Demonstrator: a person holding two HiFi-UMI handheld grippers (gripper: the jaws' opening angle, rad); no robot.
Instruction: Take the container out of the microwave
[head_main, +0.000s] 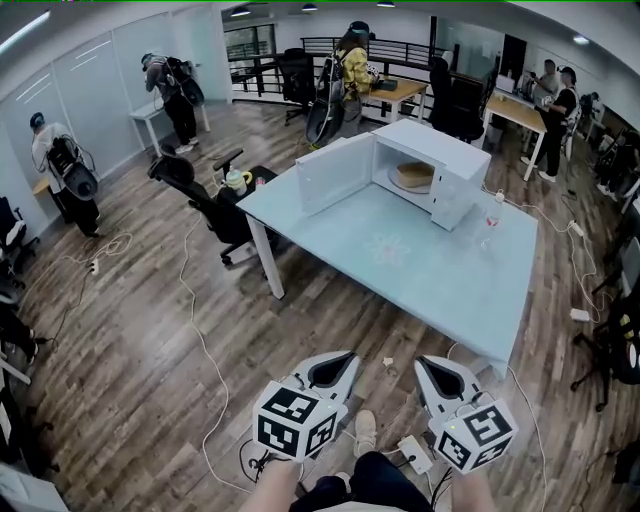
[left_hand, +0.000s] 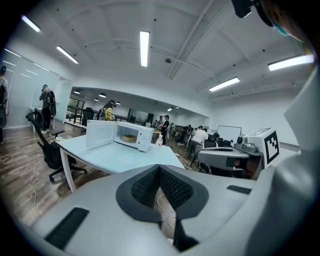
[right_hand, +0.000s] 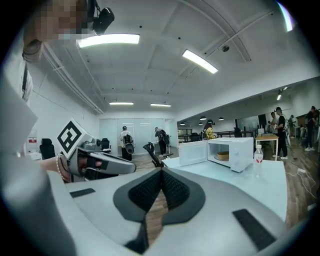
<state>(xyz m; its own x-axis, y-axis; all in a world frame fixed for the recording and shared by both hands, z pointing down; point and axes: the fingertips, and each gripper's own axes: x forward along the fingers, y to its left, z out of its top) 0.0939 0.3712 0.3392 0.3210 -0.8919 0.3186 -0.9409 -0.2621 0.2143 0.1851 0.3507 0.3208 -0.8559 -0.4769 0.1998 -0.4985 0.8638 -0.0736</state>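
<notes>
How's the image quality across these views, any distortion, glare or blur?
Head view: fisheye bends the table edges; microwave is sharp. Left gripper view: dark round vignette, ceiling light blown out. Right gripper view: same vignette, distant microwave small but clear.

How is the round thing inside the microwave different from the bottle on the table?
The container is low, wide and tan, while the bottle is tall, thin and clear with a red label. The container sits inside the open microwave, but the bottle stands outside it on the table. What they share: both sit upright, and nothing is holding either one.
</notes>
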